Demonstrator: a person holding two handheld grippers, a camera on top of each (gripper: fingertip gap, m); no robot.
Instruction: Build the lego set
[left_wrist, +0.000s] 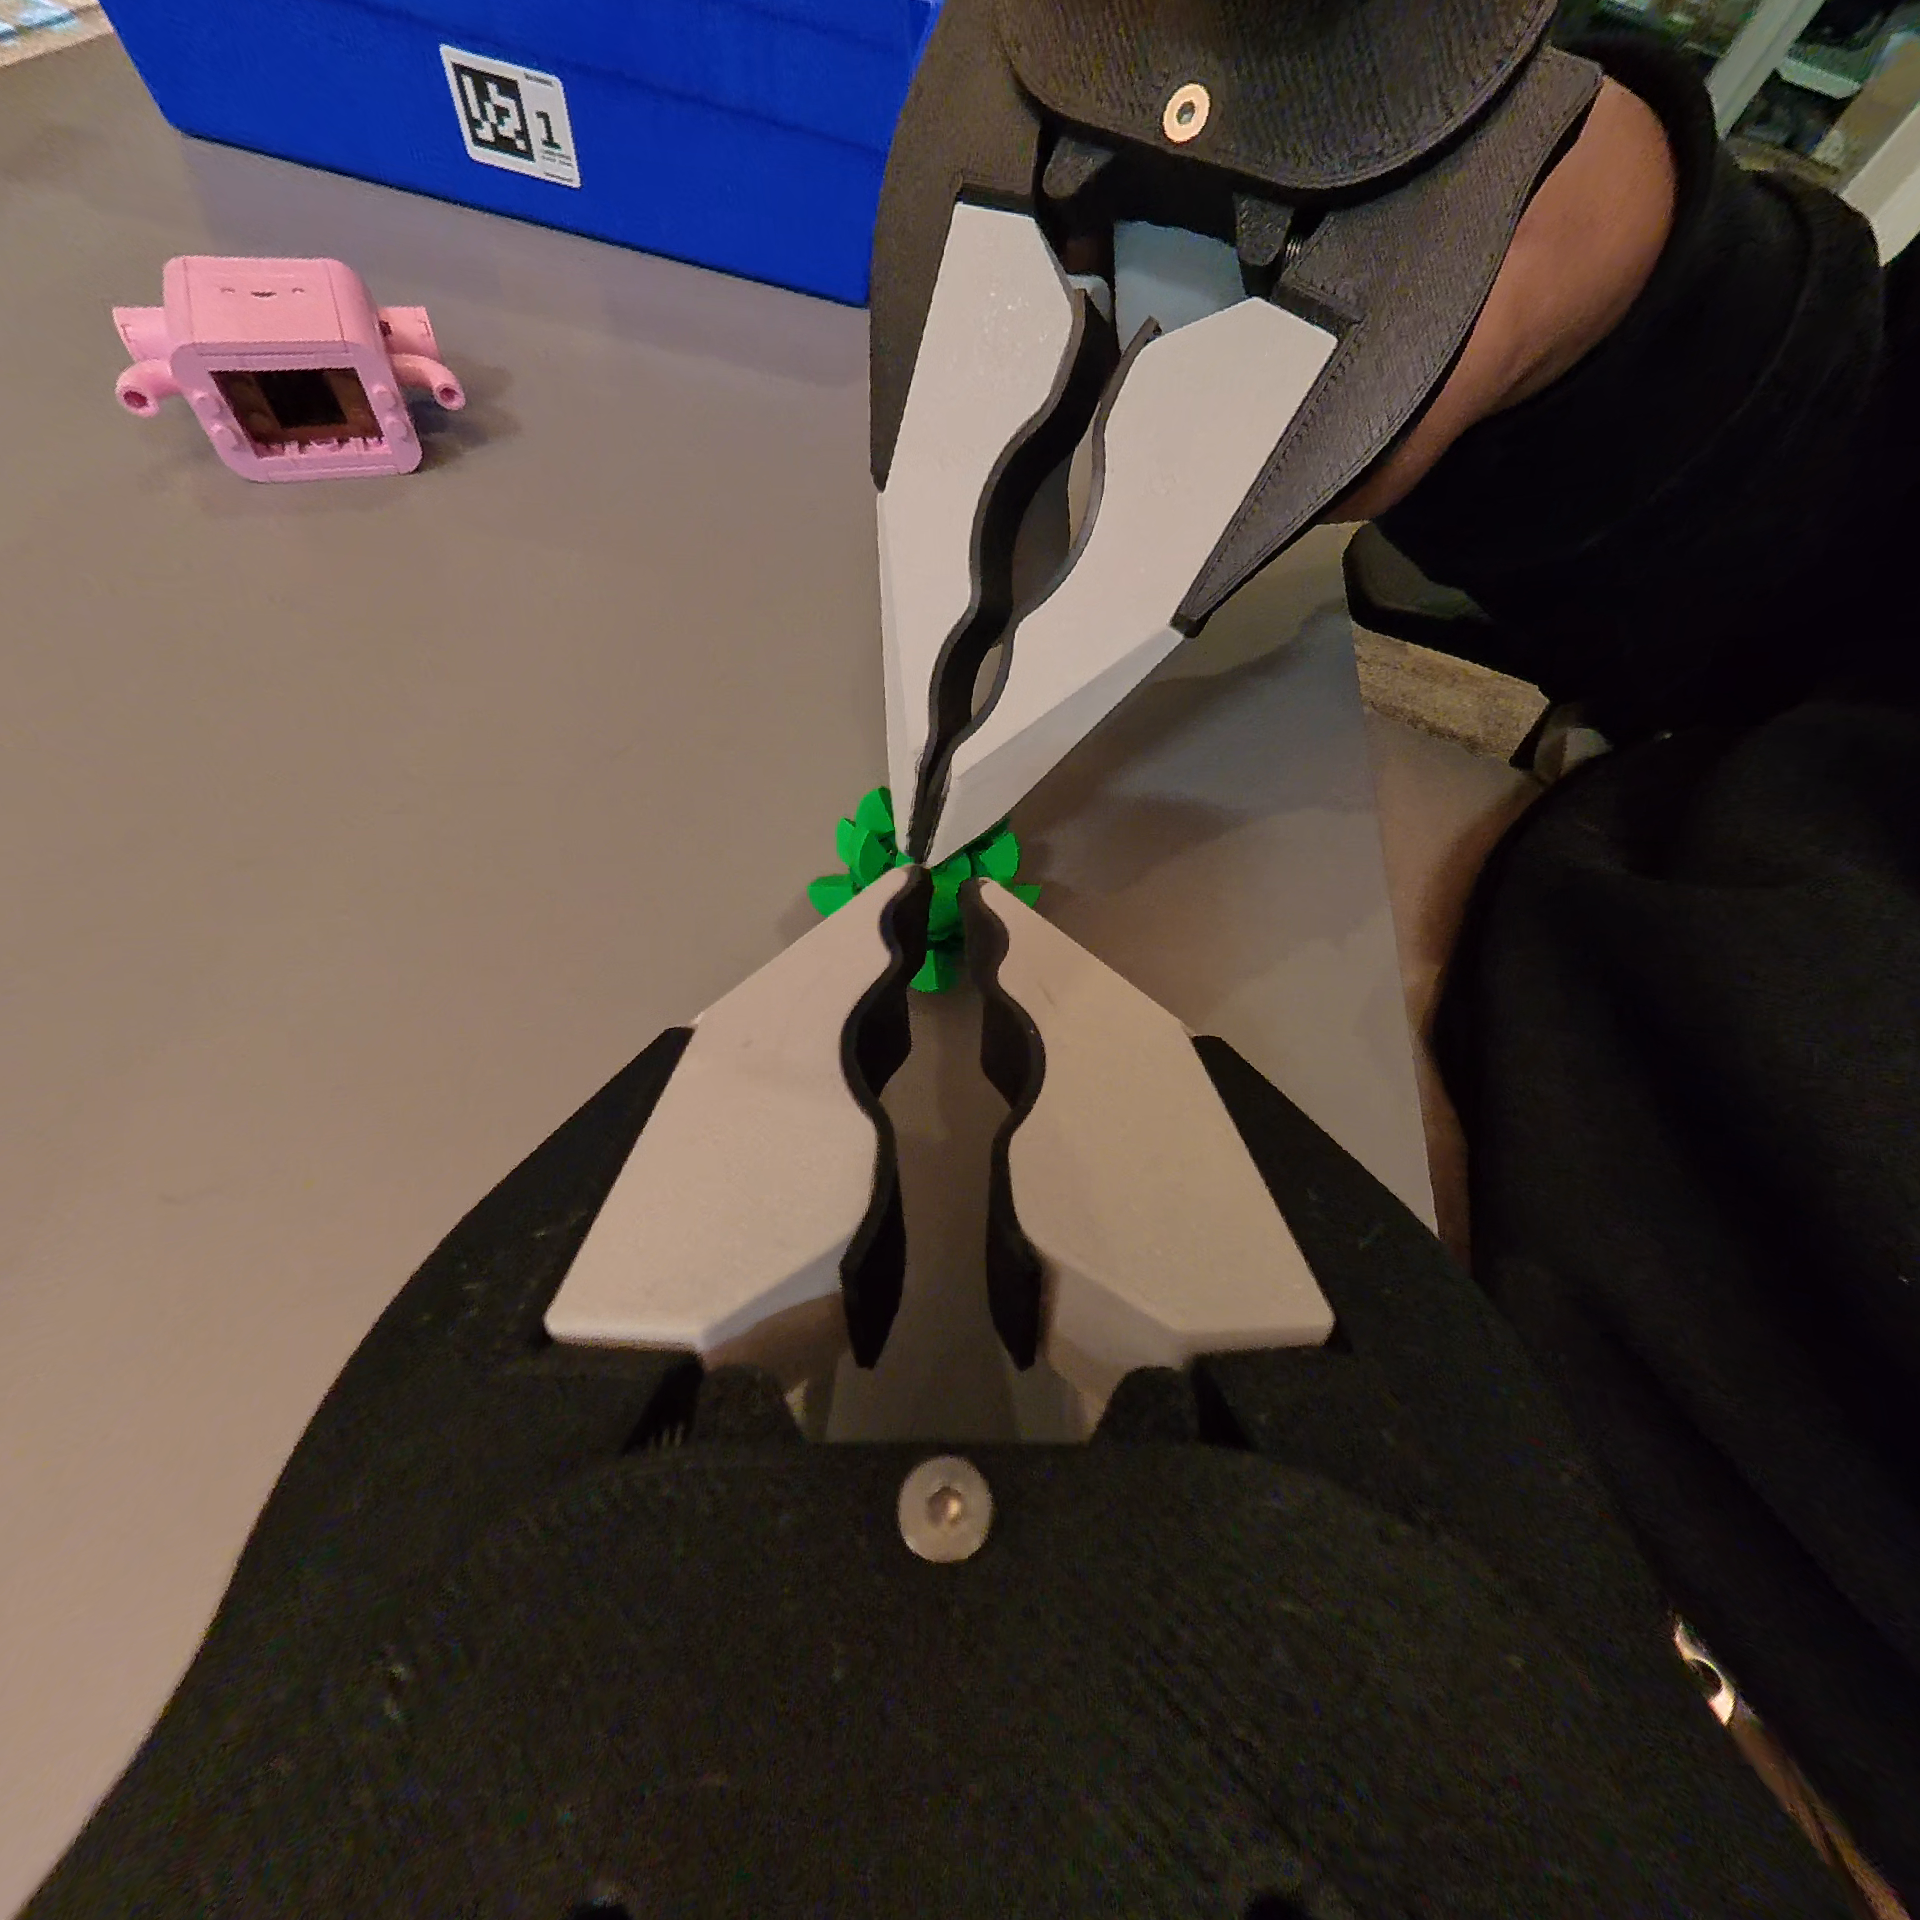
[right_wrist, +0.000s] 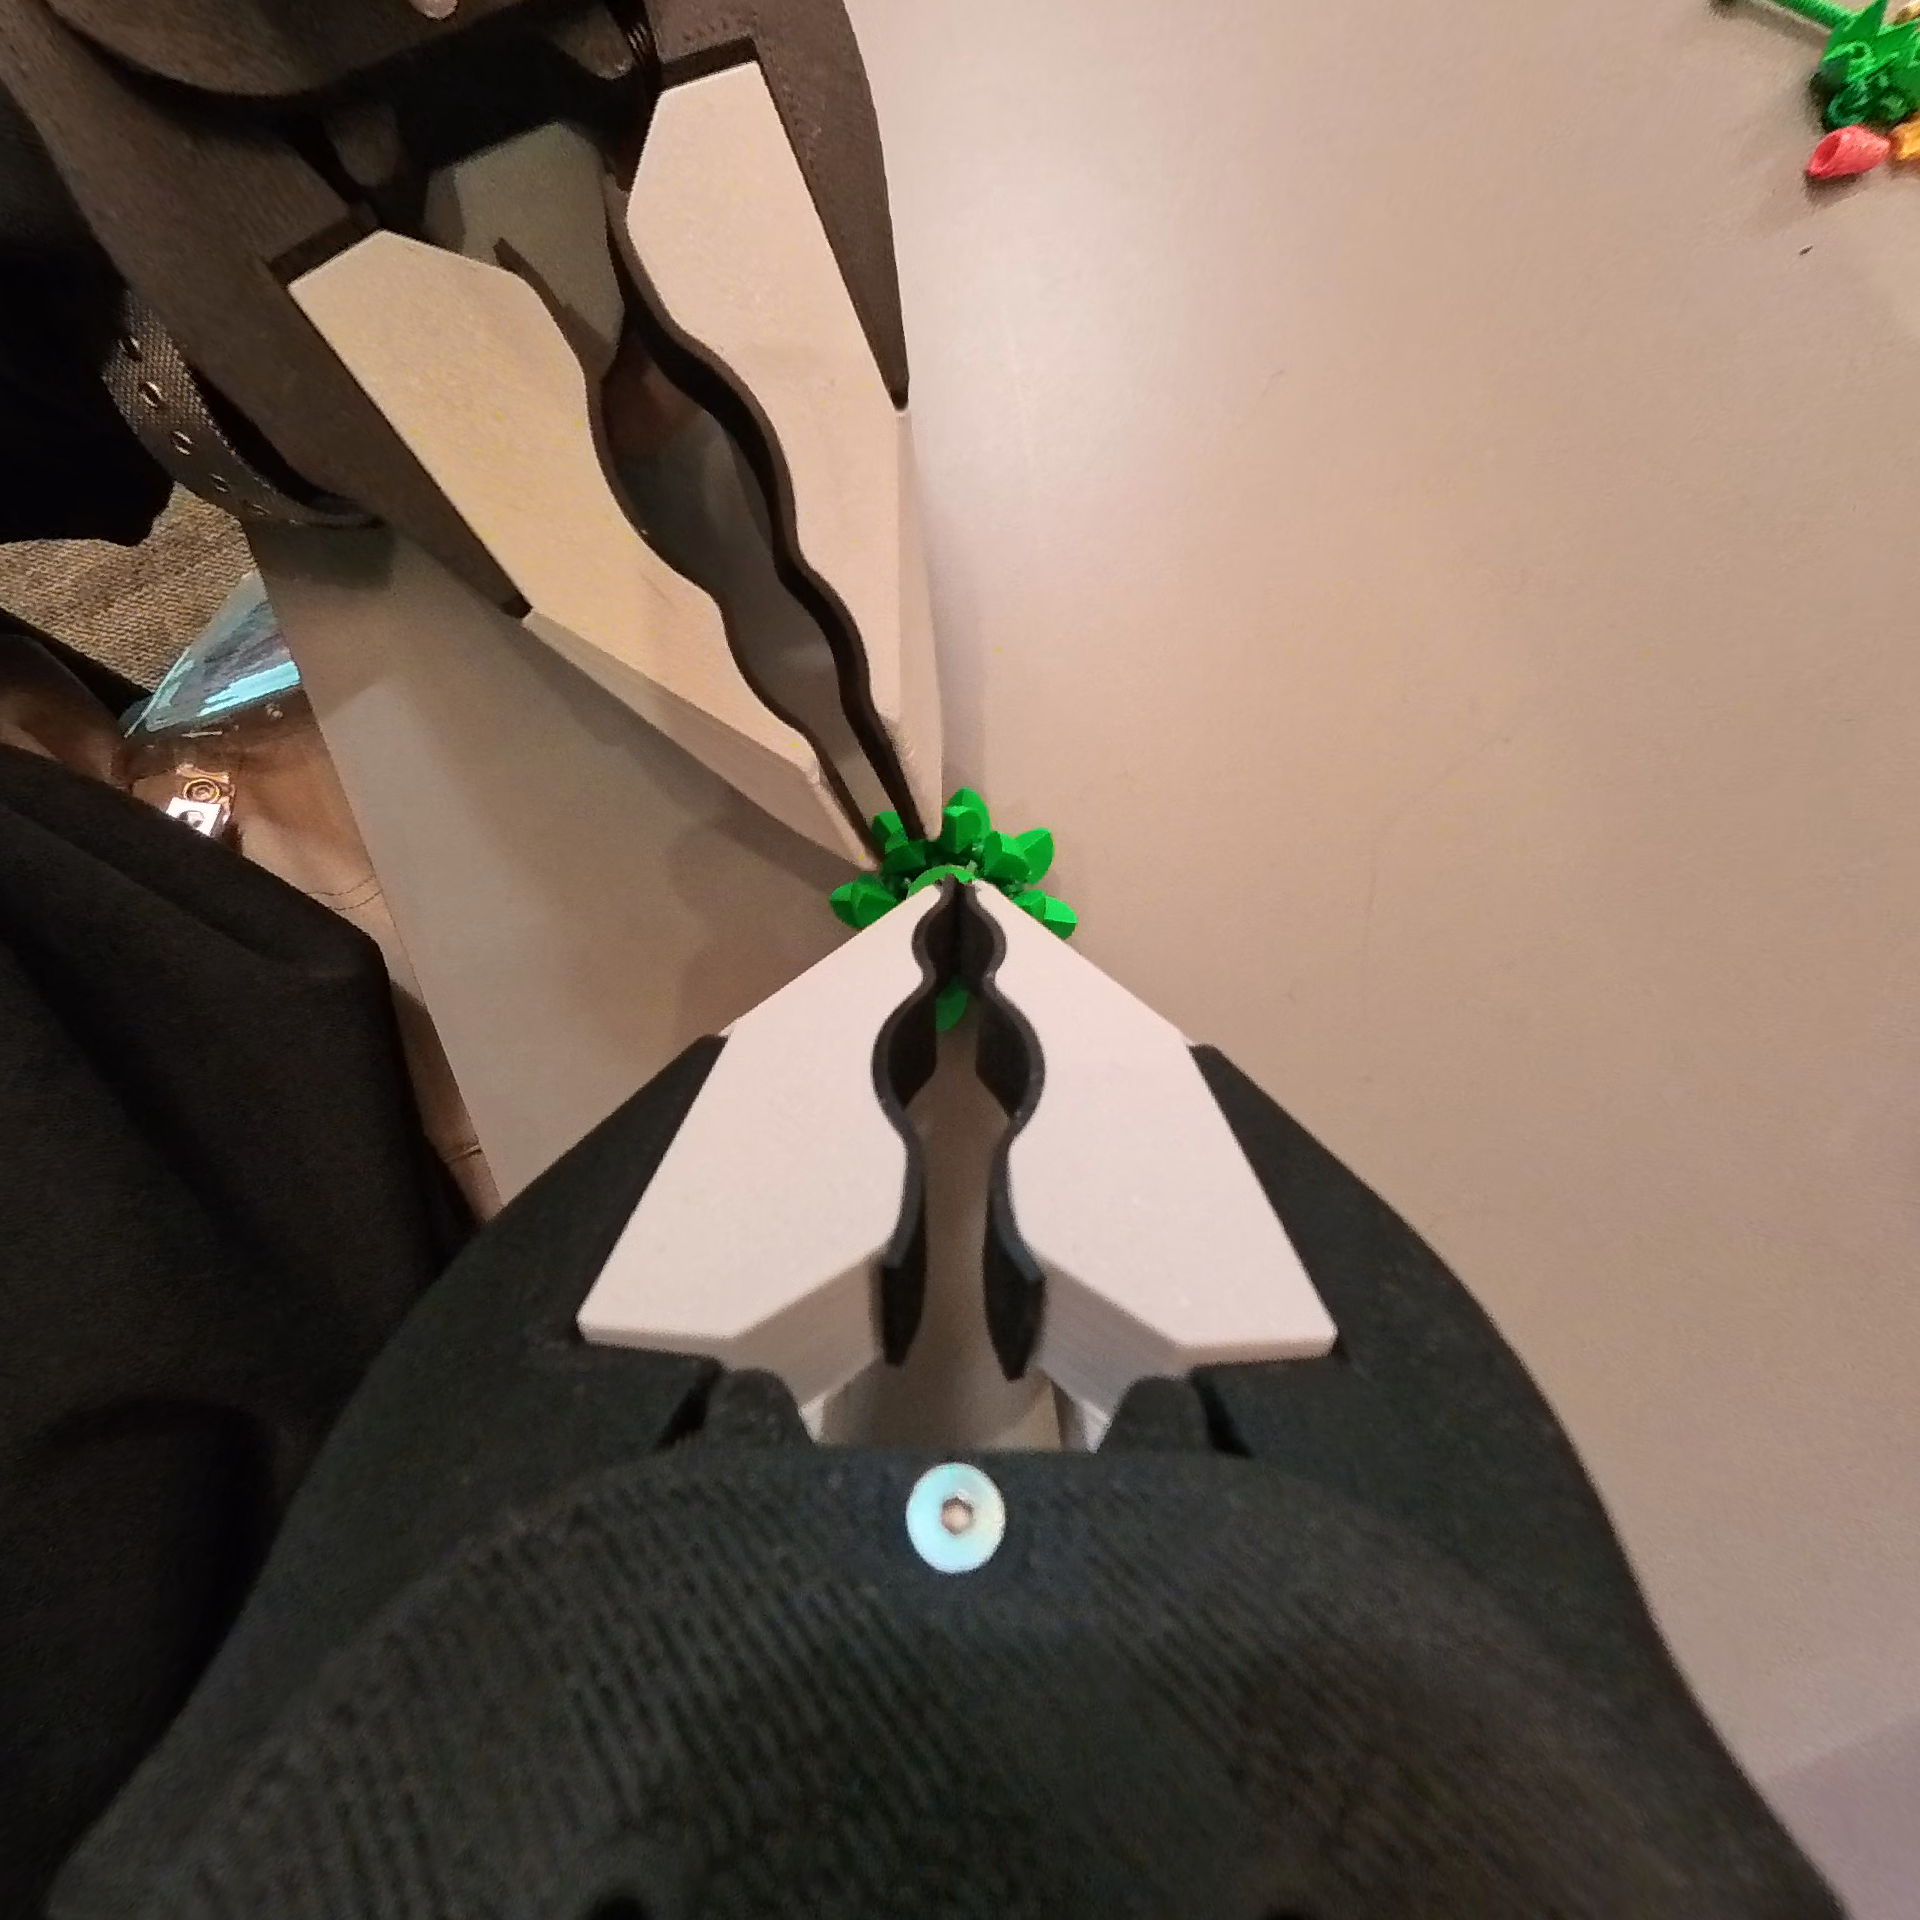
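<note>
**A:** What is on the grey surface (left_wrist: 416, 831)?

**B:** The biggest thing is a blue box (left_wrist: 623, 156) at the far edge. Near it lies a pink block toy (left_wrist: 281, 364) on its side. Far off in the right wrist view sits a small pile of green, red and yellow pieces (right_wrist: 1860, 114).

**A:** And the two tools?

**B:** They meet tip to tip, just over the surface near the person's lap. The left gripper (left_wrist: 940, 894) has its jaws pinched on the bottom of a little green leafy piece (left_wrist: 862, 842). The right gripper (right_wrist: 958, 896) has its jaws pressed nearly together on the same green bunch from the other side.

**A:** So what step is this?

**B:** I think they are joining or fixing small green parts — one tool holds, one pushes. I can't see where the parts snap; the tips hide it.

**A:** What comes next?

**B:** Likely a gentle, straight push. The piece is tiny — too hard a squeeze and it may pop out.
</note>
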